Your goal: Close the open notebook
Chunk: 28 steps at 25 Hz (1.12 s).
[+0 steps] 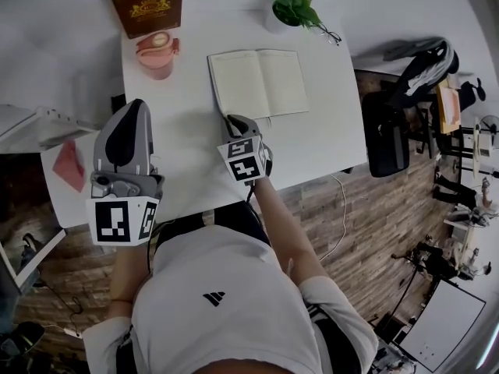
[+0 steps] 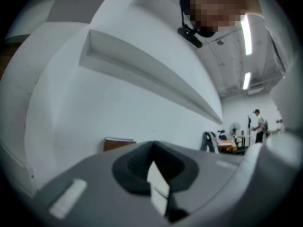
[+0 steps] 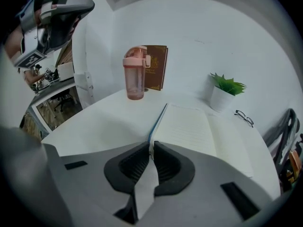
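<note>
The open notebook [image 1: 261, 82] lies flat on the white table [image 1: 187, 146], its blank pages facing up. My right gripper [image 1: 231, 121] sits at the notebook's near left corner. In the right gripper view the notebook [image 3: 203, 131] stretches away, and the right gripper [image 3: 151, 148] is shut on the blue-edged left cover and pages at that corner. My left gripper [image 1: 129, 123] is held up over the table's left edge, away from the notebook. In its own view the left gripper [image 2: 152, 148] points at a white wall, pads together, nothing in them.
A pink bottle [image 1: 158, 53] and a standing brown book [image 1: 148, 6] are at the table's far left. A potted plant [image 1: 292, 8] and glasses [image 1: 331, 33] are beyond the notebook. A black chair [image 1: 390, 131] stands off the table's right edge.
</note>
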### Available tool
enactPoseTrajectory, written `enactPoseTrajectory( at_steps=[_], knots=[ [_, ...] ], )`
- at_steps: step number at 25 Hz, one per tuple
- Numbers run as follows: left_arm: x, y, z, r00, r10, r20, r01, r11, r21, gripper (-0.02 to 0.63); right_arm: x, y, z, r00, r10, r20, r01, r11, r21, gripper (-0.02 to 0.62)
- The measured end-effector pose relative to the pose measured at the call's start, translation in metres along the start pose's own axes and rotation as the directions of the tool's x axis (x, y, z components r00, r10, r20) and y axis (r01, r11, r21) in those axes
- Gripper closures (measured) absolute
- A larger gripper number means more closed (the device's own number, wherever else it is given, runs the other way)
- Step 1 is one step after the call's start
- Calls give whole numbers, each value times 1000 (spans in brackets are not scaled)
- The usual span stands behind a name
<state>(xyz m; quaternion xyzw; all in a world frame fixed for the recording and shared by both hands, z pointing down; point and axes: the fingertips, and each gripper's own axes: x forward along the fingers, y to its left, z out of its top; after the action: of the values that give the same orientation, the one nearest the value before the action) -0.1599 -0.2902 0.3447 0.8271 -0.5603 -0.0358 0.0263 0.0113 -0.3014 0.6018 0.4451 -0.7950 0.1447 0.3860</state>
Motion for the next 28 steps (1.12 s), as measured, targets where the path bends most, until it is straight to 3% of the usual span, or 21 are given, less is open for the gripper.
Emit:
enactPoseTrajectory(
  at_steps=[13,28],
  knots=[
    [22,-33,10,997,-67,33,67,998,2,597,-72,-51,38,970,-107,218,73,985,157,571],
    [31,-75,16,997,-57,44,56,998,20,597,-112,-135,28,935,-218,278,142,952,270,571]
  ],
)
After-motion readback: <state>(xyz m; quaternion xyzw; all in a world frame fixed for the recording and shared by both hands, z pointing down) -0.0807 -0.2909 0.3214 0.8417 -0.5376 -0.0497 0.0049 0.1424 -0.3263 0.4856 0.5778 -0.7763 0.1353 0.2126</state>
